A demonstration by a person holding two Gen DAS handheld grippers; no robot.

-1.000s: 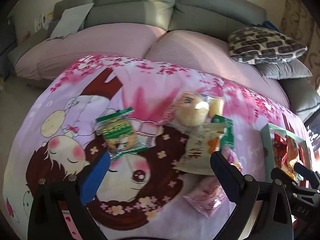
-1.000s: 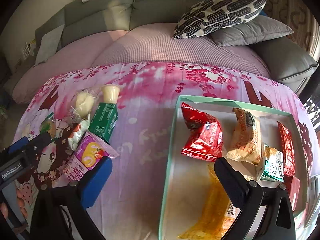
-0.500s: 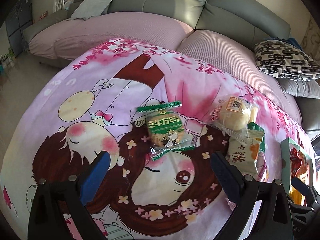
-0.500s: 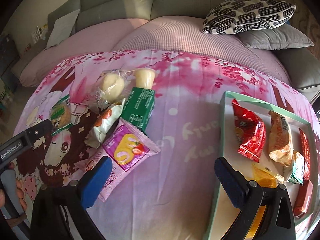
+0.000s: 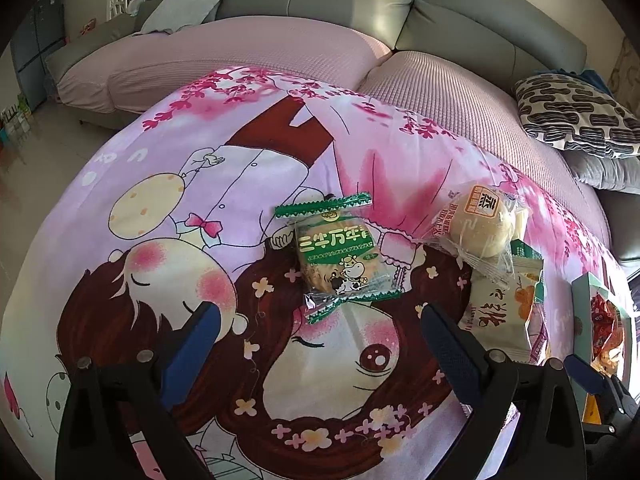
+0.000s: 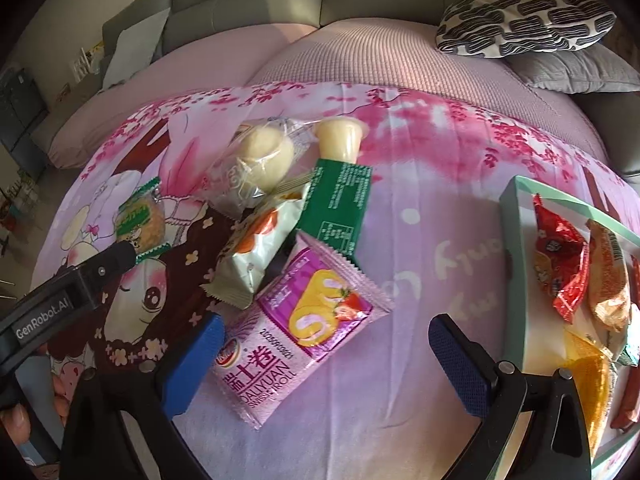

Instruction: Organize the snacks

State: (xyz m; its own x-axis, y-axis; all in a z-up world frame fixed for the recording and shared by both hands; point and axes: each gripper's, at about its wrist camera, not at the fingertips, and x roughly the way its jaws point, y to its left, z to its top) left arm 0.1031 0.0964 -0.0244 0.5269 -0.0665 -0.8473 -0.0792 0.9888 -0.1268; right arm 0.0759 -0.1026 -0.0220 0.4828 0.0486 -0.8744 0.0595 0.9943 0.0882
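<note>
Jaws spread on both; only right view shows the purple roll packet [image 6: 304,320].

We see bare cloth [image 6: 432,240] between the snack pile and the tray [image 6: 510,216], wide enough to pass. Left of it, the purple roll pack [image 6: 304,320], green box [image 6: 340,204] and bun [image 6: 264,156] crowd together, overlapping. The biscuit pack [image 5: 340,256] lies apart, open cloth around it.
</note>
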